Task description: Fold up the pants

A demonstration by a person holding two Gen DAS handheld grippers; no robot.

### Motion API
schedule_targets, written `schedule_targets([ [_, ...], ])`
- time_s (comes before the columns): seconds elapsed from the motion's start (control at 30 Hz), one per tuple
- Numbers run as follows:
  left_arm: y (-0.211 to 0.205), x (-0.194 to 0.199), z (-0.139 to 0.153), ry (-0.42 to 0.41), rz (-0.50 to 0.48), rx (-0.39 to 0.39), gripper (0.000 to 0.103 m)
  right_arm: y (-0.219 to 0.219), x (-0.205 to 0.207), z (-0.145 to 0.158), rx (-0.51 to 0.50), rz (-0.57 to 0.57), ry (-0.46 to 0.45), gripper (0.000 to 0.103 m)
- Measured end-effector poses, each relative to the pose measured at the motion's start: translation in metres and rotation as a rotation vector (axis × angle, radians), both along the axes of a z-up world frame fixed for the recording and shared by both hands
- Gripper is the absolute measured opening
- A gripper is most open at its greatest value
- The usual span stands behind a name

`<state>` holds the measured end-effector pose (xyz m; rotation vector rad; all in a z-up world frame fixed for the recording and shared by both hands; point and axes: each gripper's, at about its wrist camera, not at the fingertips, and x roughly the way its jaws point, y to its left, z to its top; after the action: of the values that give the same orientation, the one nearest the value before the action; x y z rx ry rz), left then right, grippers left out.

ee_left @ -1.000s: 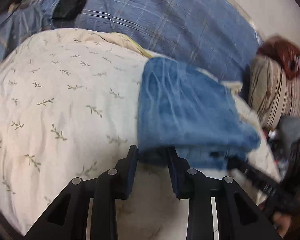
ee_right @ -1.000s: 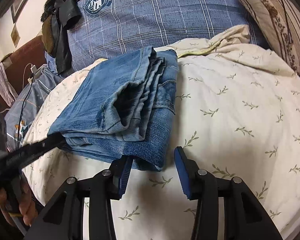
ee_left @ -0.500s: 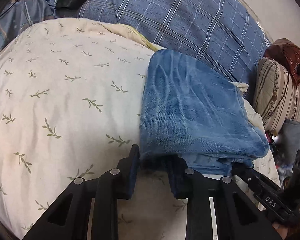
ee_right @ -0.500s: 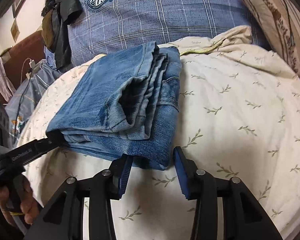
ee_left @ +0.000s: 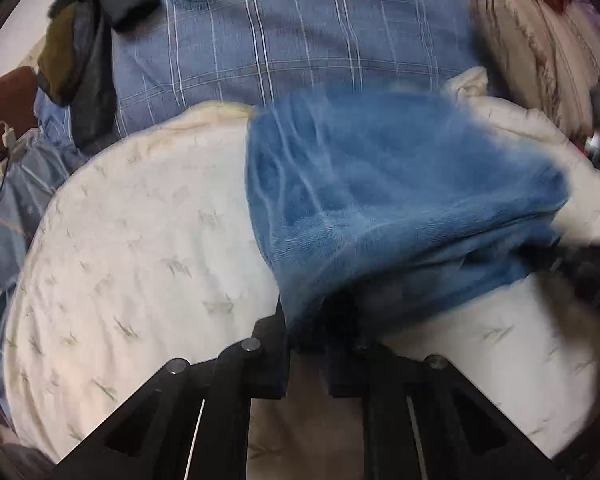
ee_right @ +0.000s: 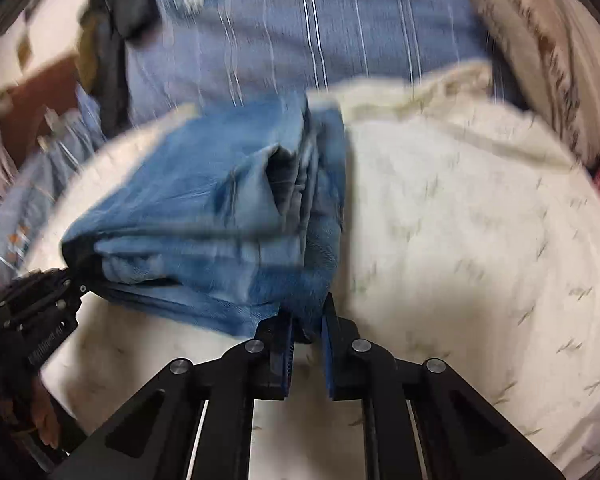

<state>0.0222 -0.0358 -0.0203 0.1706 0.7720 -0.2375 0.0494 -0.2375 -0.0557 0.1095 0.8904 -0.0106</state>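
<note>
The folded blue jeans (ee_left: 380, 200) lie as a thick bundle on the cream leaf-print duvet (ee_left: 140, 260). My left gripper (ee_left: 308, 340) is shut on the jeans' near left corner. In the right wrist view the jeans (ee_right: 220, 216) show their stacked layers, and my right gripper (ee_right: 306, 332) is shut on the near right corner. The left gripper also shows at that view's left edge (ee_right: 40, 304), on the bundle's other corner. The right gripper's dark tip shows at the left wrist view's right edge (ee_left: 580, 264). Both views are motion-blurred.
A blue plaid pillow (ee_left: 300, 40) lies behind the jeans. A beige striped pillow (ee_right: 540, 60) stands at the back right. Dark clothes (ee_left: 84, 60) and a charger cable (ee_left: 4, 140) are at the far left. The duvet (ee_right: 480, 240) stretches to the right of the jeans.
My right gripper has closed on the jeans' corner; it was open around it before. The left gripper has stayed shut. Both views have swung and the bundle's near edge is lifted.
</note>
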Motion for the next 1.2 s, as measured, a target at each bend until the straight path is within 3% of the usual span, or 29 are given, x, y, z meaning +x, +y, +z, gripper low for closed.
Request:
schedule_targets([
  [0.2, 0.022, 0.004, 0.014, 0.053, 0.006, -0.144, 0.018, -0.013, -0.003, 0.000, 0.081, -0.019, 0.004, 0.014],
  [0.33, 0.029, -0.001, 0.013, 0.066, 0.011, -0.175, 0.019, -0.015, -0.013, 0.006, 0.112, -0.030, -0.028, 0.033],
  [0.37, 0.030, -0.001, 0.013, 0.063, 0.015, -0.185, 0.019, -0.014, -0.009, 0.008, 0.107, -0.023, -0.033, 0.038],
  [0.5, 0.035, 0.007, 0.011, 0.075, 0.044, -0.204, 0.023, -0.008, -0.007, 0.007, 0.042, -0.030, -0.025, 0.038],
  [0.57, 0.032, 0.004, 0.012, 0.073, 0.048, -0.181, 0.012, -0.008, -0.006, 0.005, 0.000, -0.039, 0.002, 0.024],
  [0.67, 0.015, 0.003, 0.007, 0.032, 0.036, -0.060, 0.013, -0.005, -0.005, 0.001, -0.027, -0.037, 0.020, 0.022],
  [0.73, 0.009, 0.001, 0.007, 0.015, 0.037, -0.034, 0.013, -0.001, -0.006, 0.003, -0.055, -0.026, 0.007, 0.020],
  [0.87, 0.024, -0.001, 0.019, 0.053, 0.045, -0.135, 0.018, -0.017, -0.012, 0.005, 0.085, -0.026, 0.002, 0.026],
  [0.9, 0.029, -0.004, 0.023, 0.052, 0.045, -0.157, 0.021, -0.020, -0.015, 0.008, 0.123, -0.026, -0.010, 0.029],
  [0.93, 0.032, -0.008, 0.027, 0.041, 0.052, -0.161, 0.028, -0.021, -0.017, 0.011, 0.141, -0.024, -0.020, 0.039],
  [0.97, 0.034, -0.013, 0.030, 0.021, 0.066, -0.158, 0.036, -0.021, -0.019, 0.014, 0.137, -0.024, -0.024, 0.044],
  [1.03, 0.035, -0.018, 0.031, -0.007, 0.074, -0.149, 0.040, -0.018, -0.021, 0.018, 0.109, -0.015, -0.031, 0.045],
  [1.2, 0.026, -0.023, 0.025, -0.009, 0.060, -0.113, 0.040, -0.001, -0.032, 0.031, 0.064, 0.041, -0.070, 0.045],
])
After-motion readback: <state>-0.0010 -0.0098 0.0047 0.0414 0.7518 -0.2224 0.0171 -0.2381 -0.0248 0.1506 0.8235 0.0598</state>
